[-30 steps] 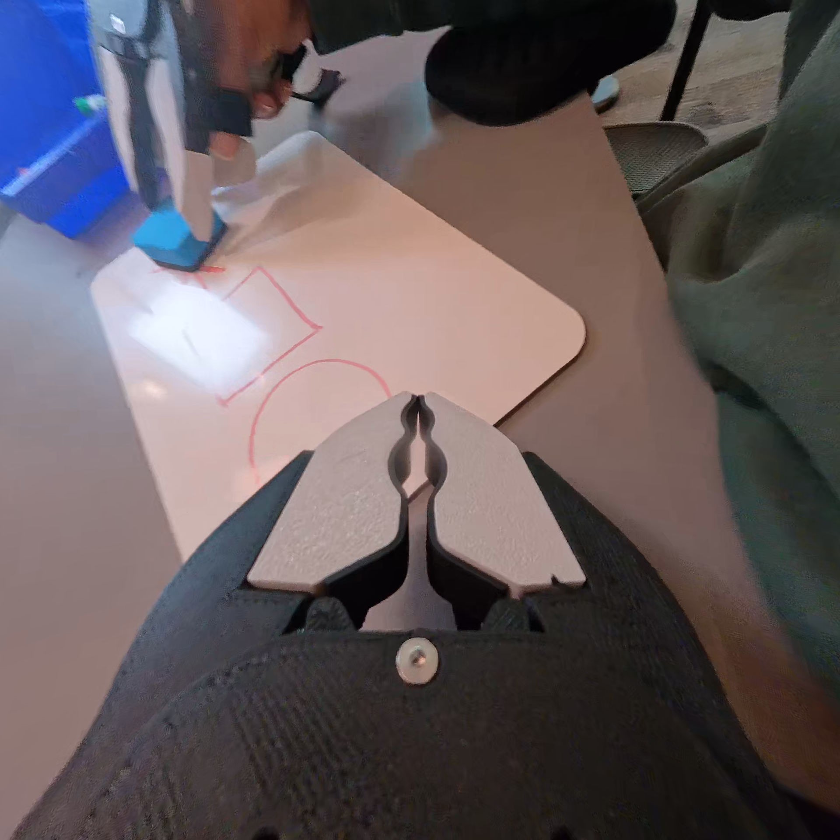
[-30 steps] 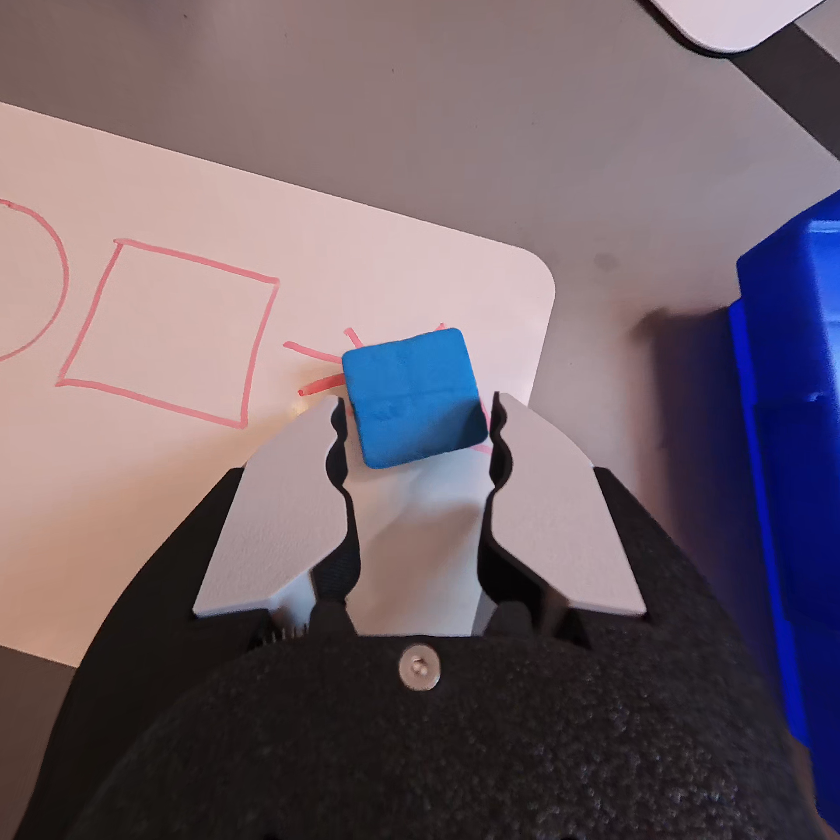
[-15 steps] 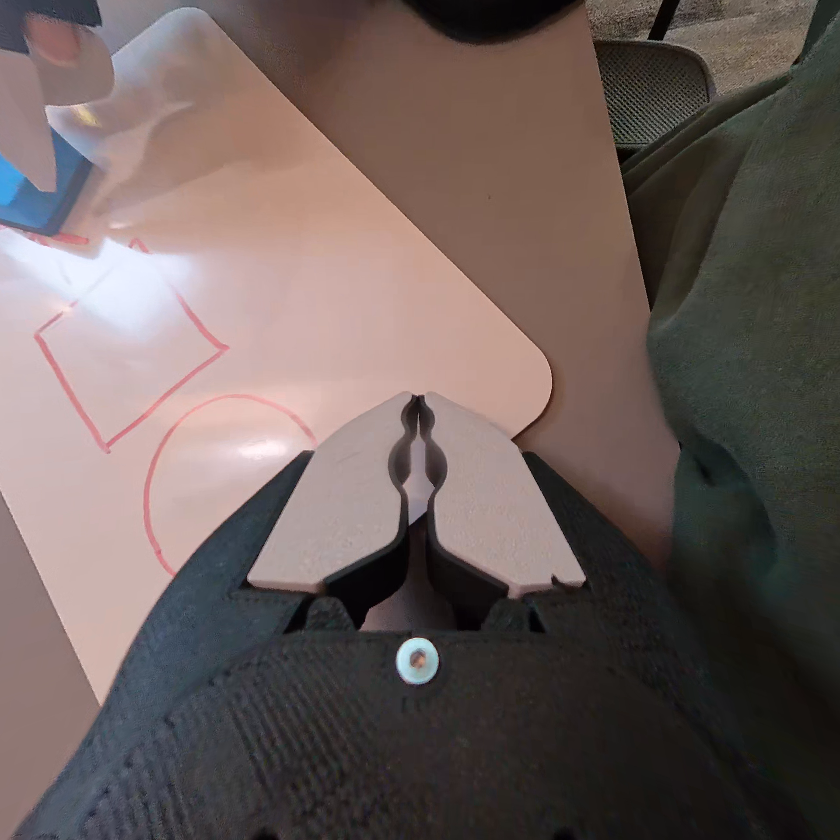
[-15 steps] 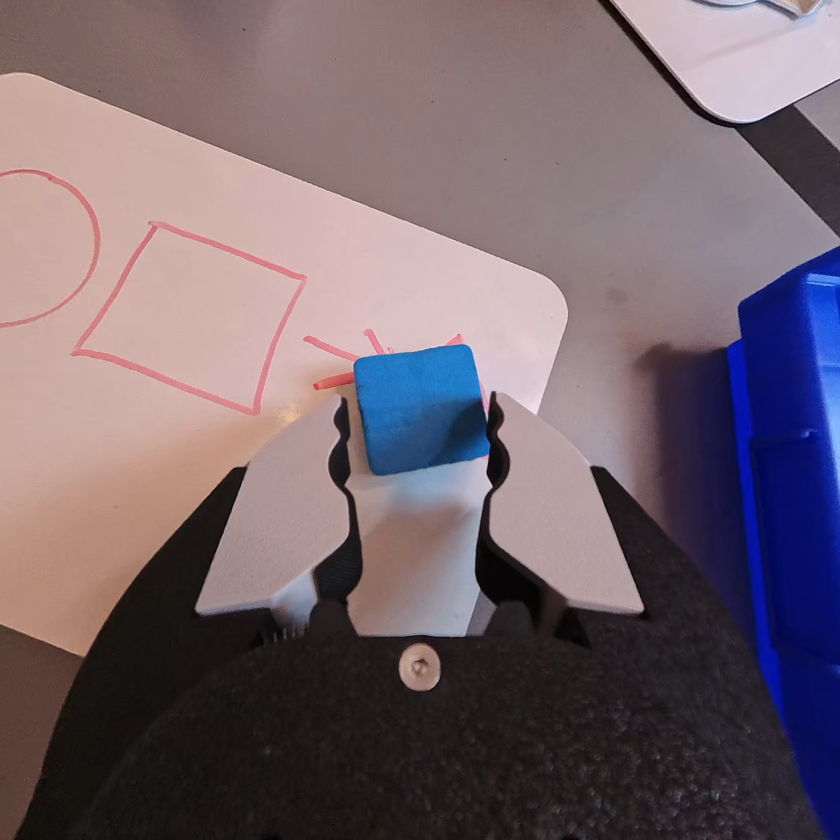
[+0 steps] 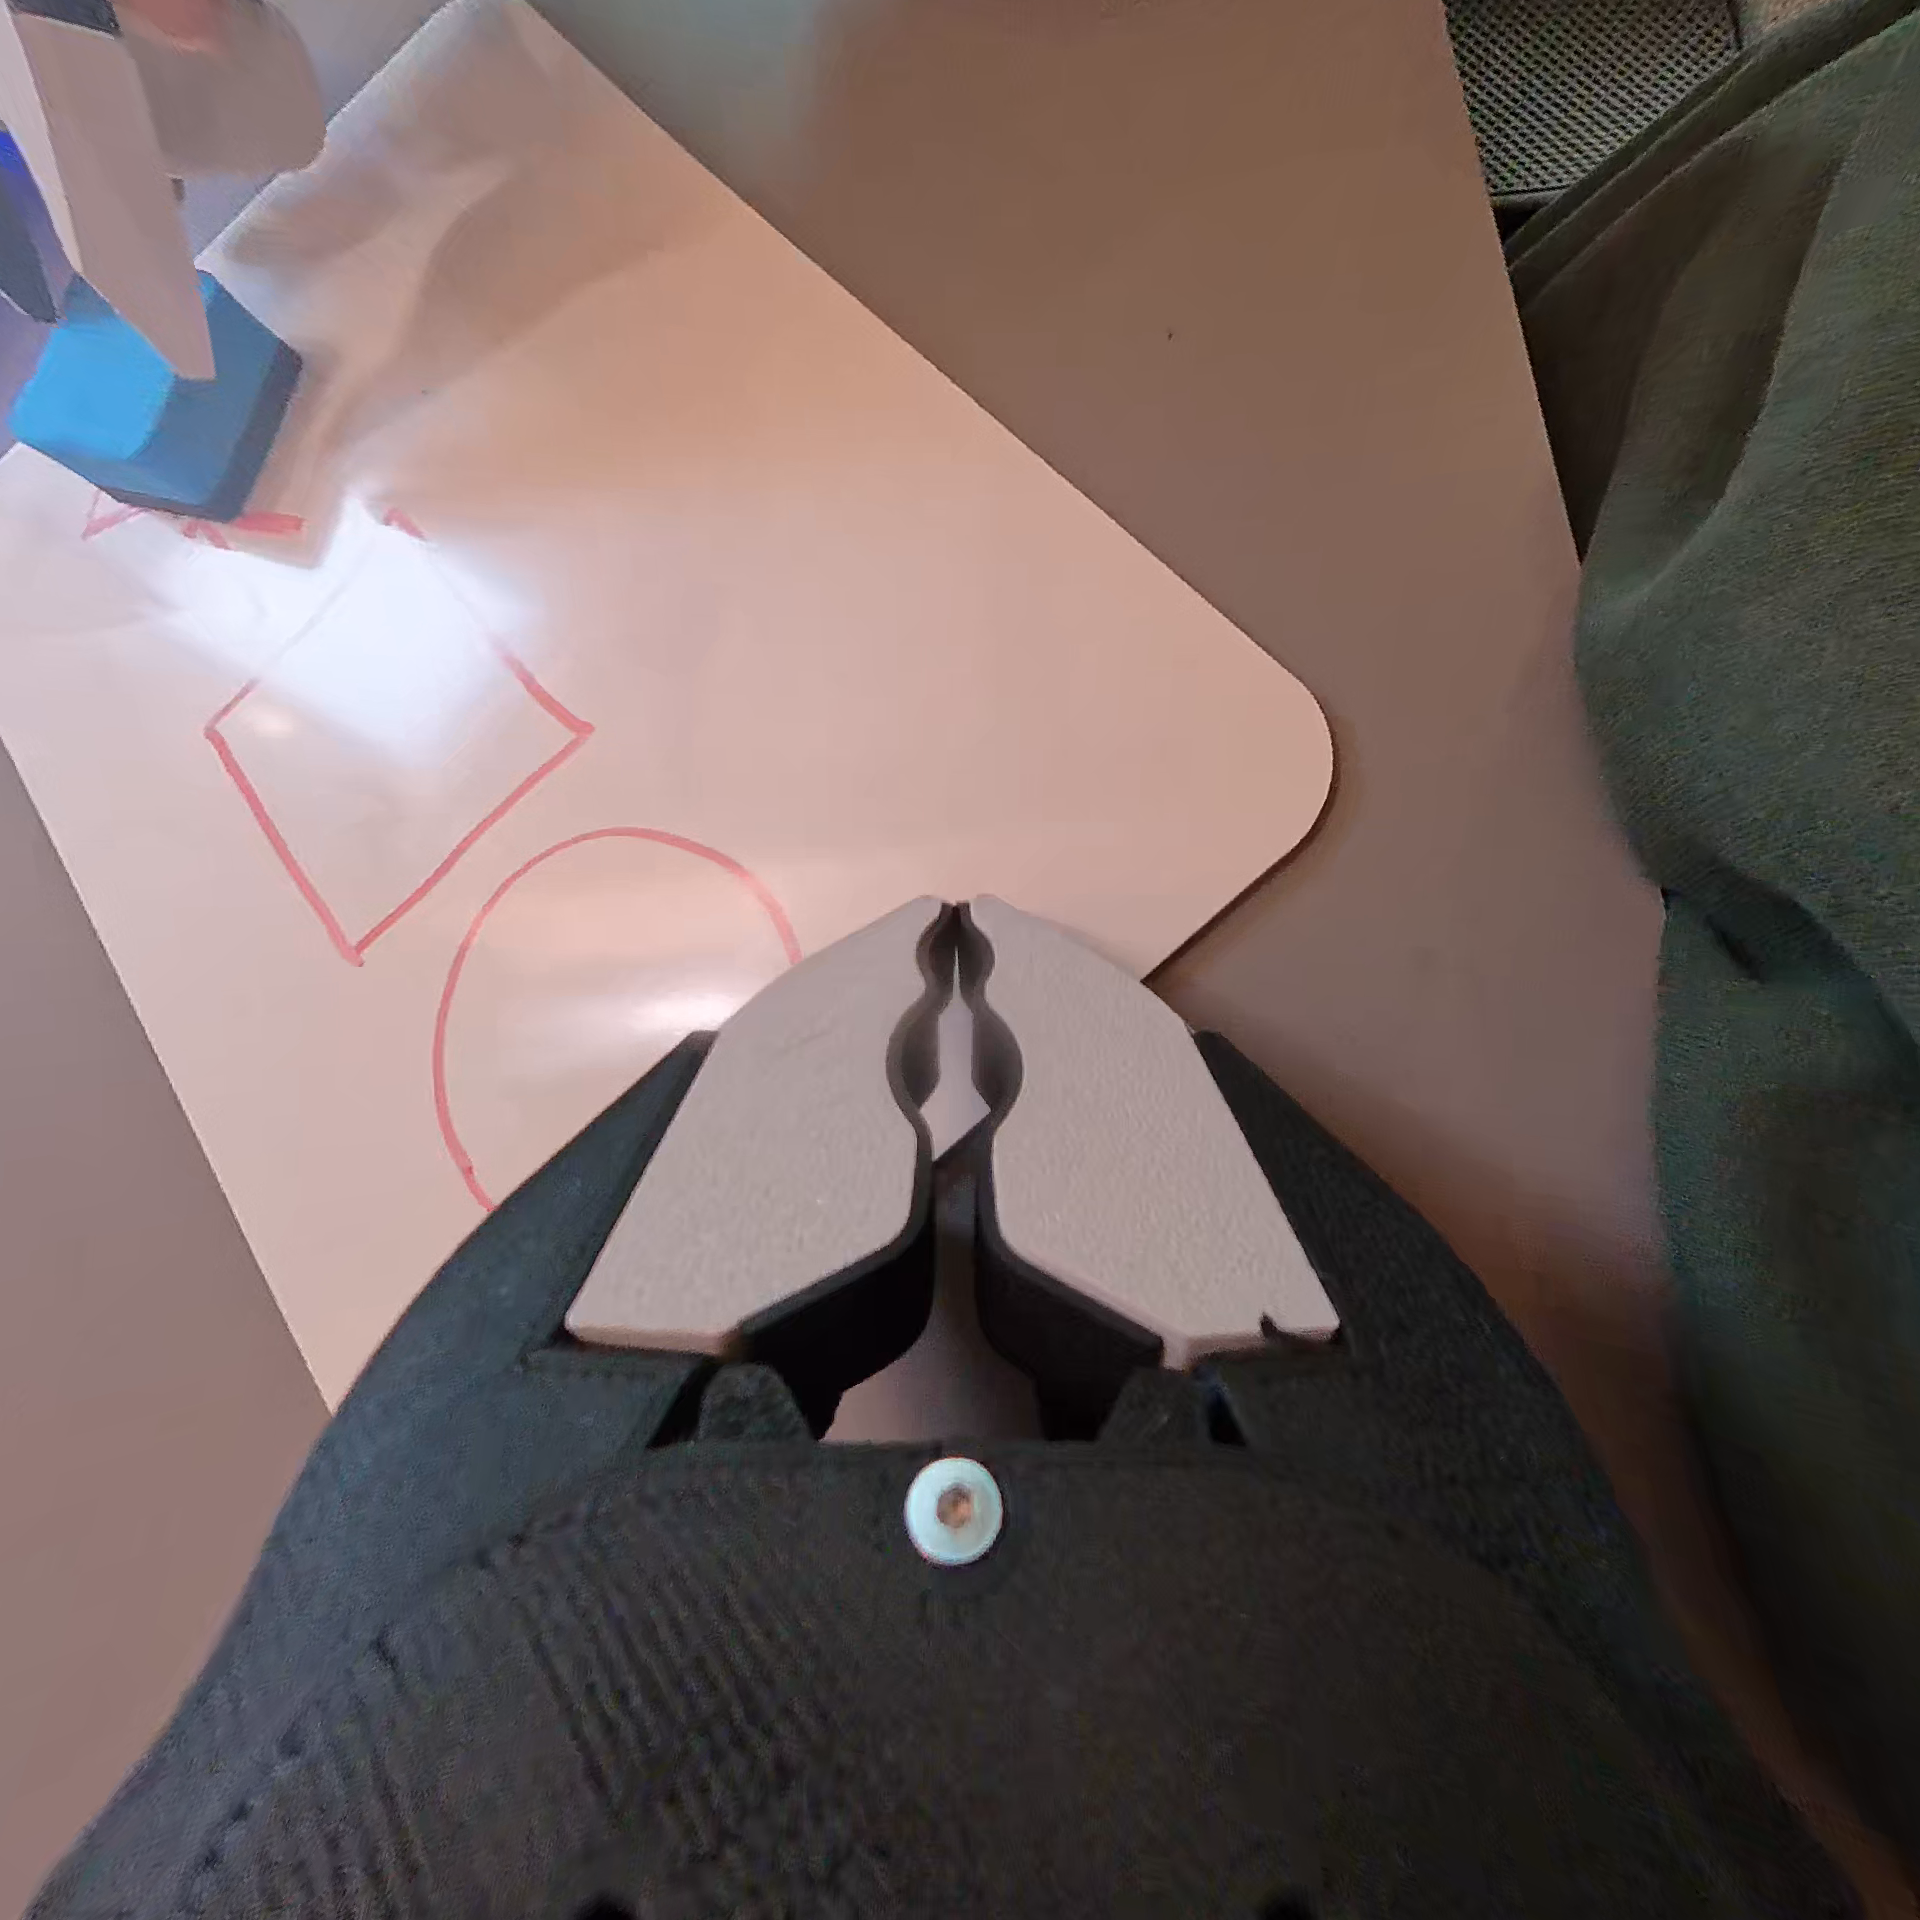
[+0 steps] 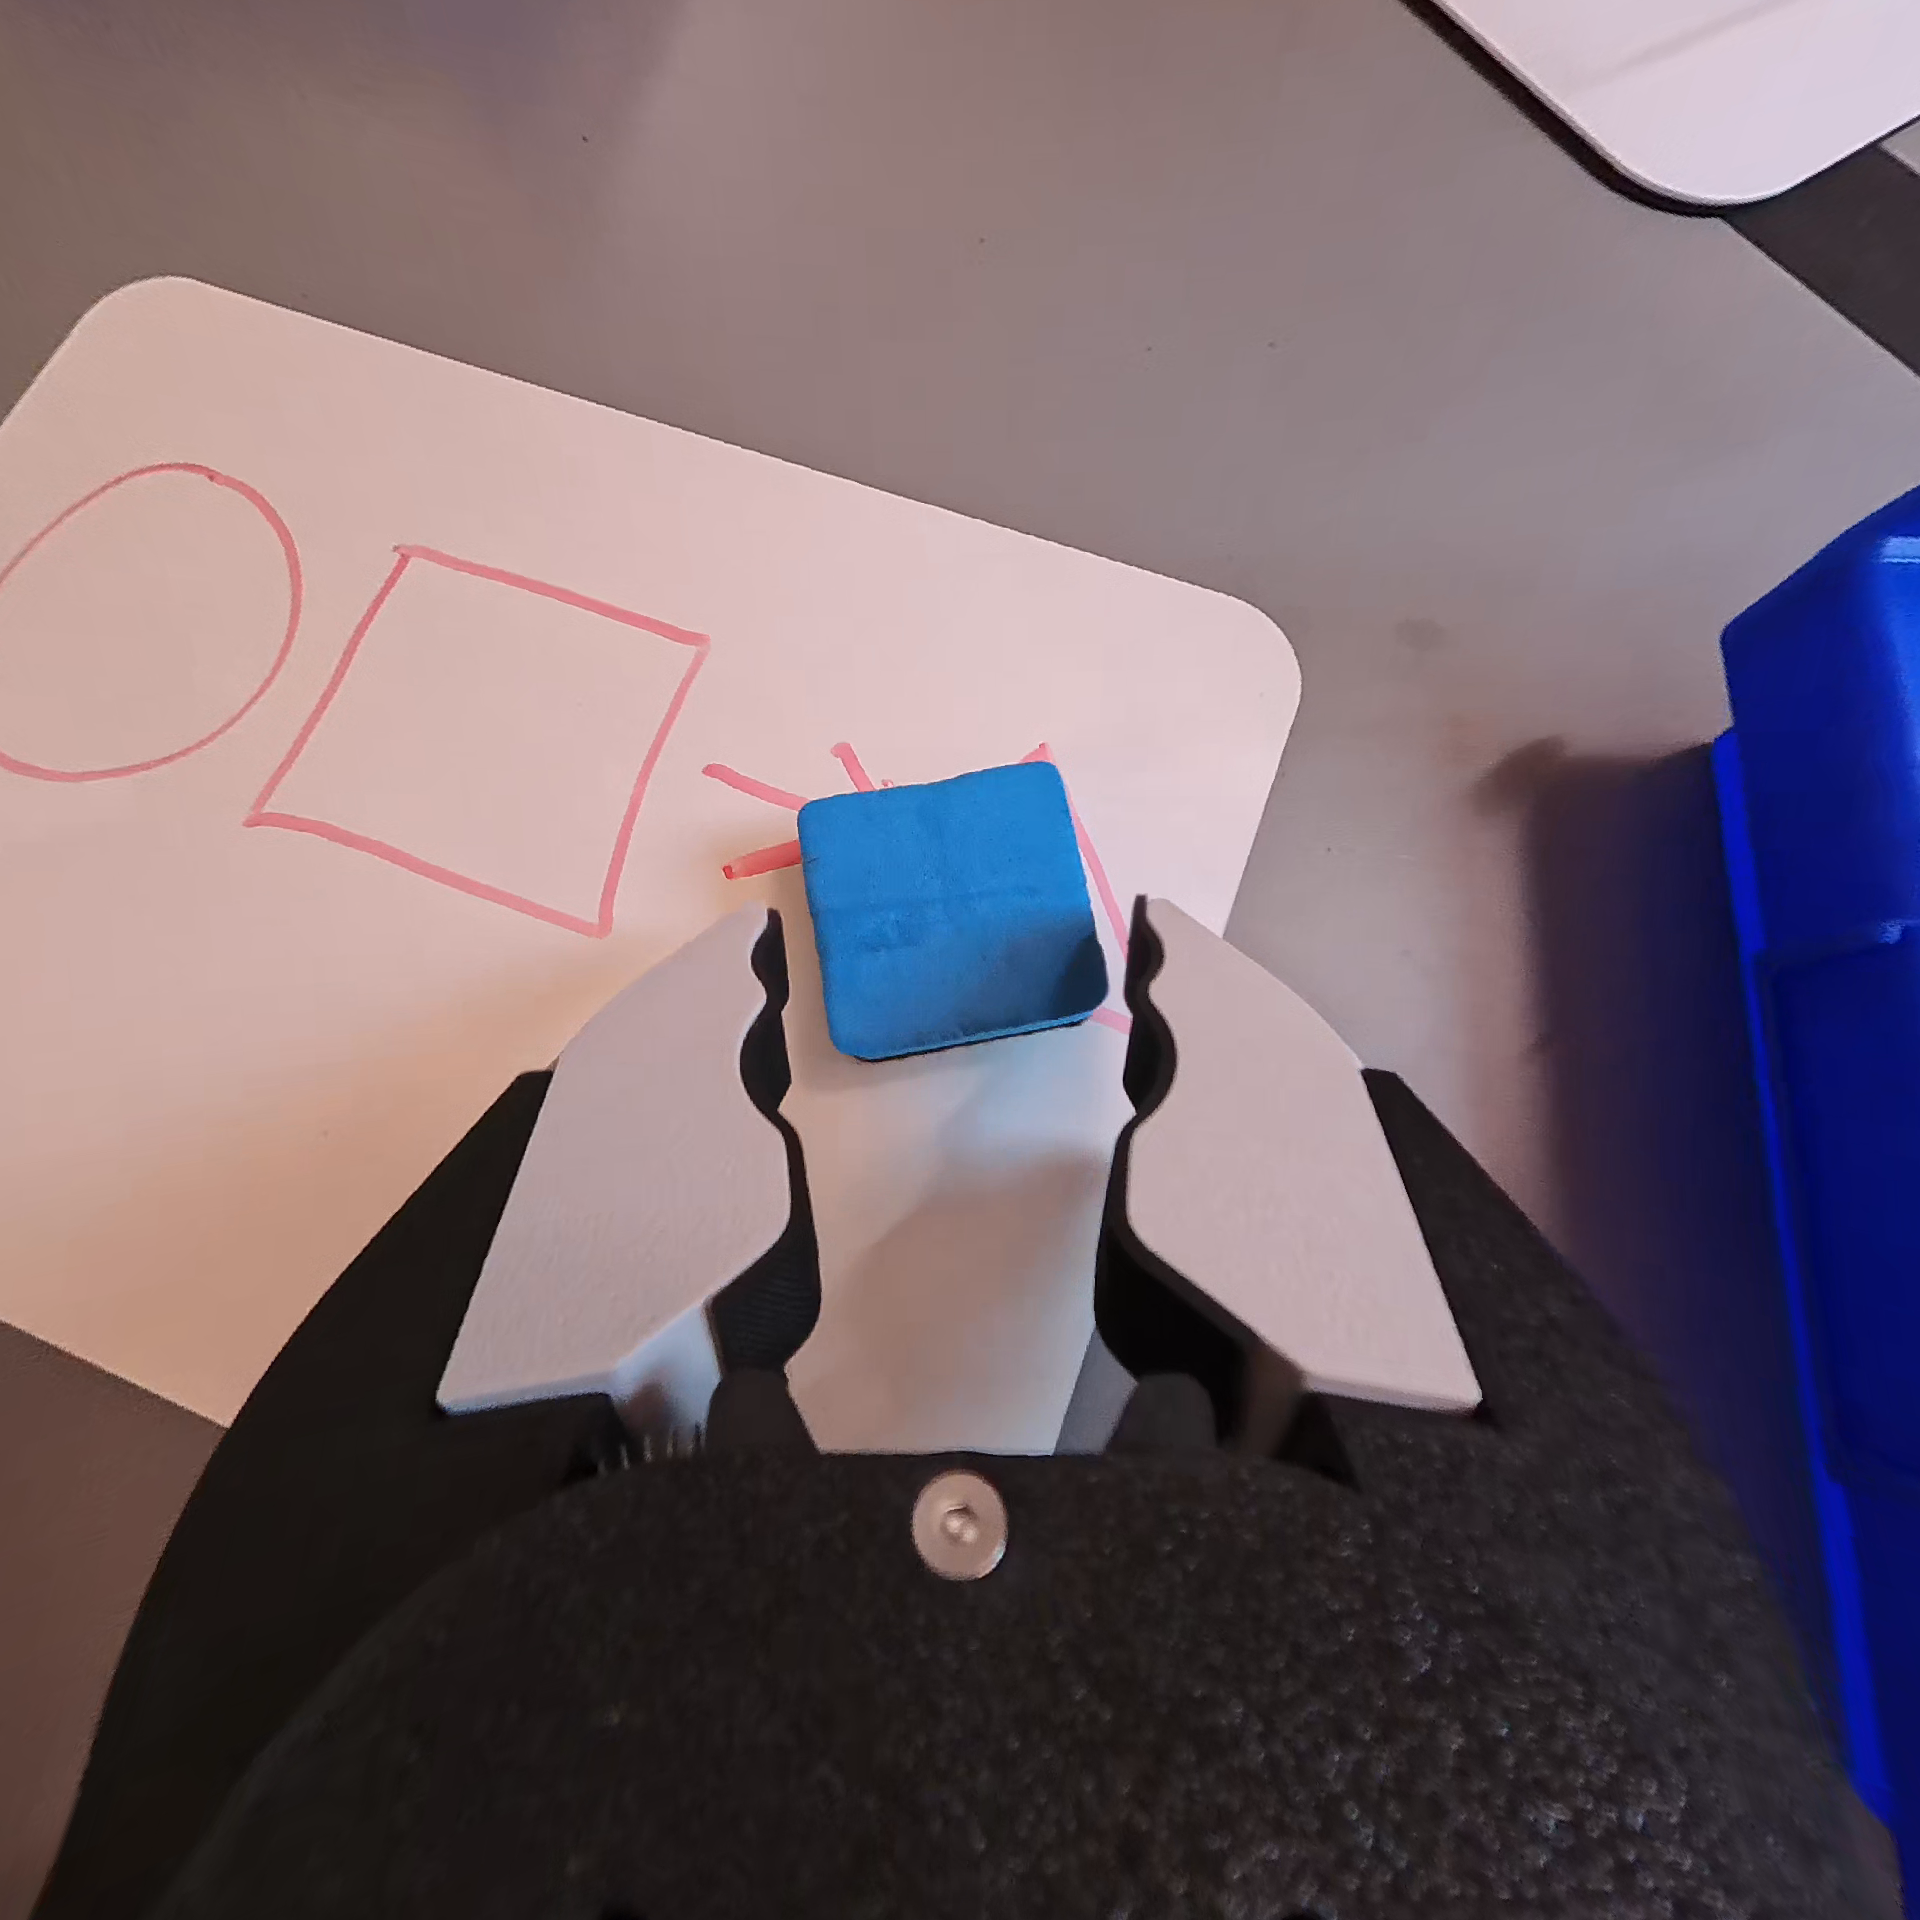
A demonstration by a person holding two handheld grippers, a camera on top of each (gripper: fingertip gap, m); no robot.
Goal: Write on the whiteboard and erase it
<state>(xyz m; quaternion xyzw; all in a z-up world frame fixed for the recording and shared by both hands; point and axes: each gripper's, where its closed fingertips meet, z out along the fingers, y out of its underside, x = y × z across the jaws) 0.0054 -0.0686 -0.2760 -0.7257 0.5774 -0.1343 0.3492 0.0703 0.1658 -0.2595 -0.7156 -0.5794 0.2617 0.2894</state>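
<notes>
A white whiteboard (image 6: 935, 582) lies on the grey table and bears a red circle (image 6: 145, 623), a red square (image 6: 478, 727) and red strokes (image 6: 758, 790). A blue eraser (image 6: 951, 914) lies flat on those strokes. My right gripper (image 6: 956, 914) is open around the eraser, with a gap showing between each pad and it. In the left wrist view the eraser (image 5: 135, 416) sits at the far left under the right gripper's finger (image 5: 156, 260). My left gripper (image 5: 958, 909) is shut and empty above the whiteboard's (image 5: 831, 520) near corner.
A blue bin (image 6: 1829, 1039) stands just right of the whiteboard. A second white board (image 6: 1704, 83) lies at the table's far right corner. A person's green sleeve (image 5: 1766, 623) fills the right side of the left wrist view, with a mesh chair (image 5: 1590, 83) behind. The grippers' ends are close to 25 cm from one another.
My right jaws have widened and let go of the eraser, which now lies flat on the board with gaps at both pads. My left gripper stays shut and has shifted over the board.
</notes>
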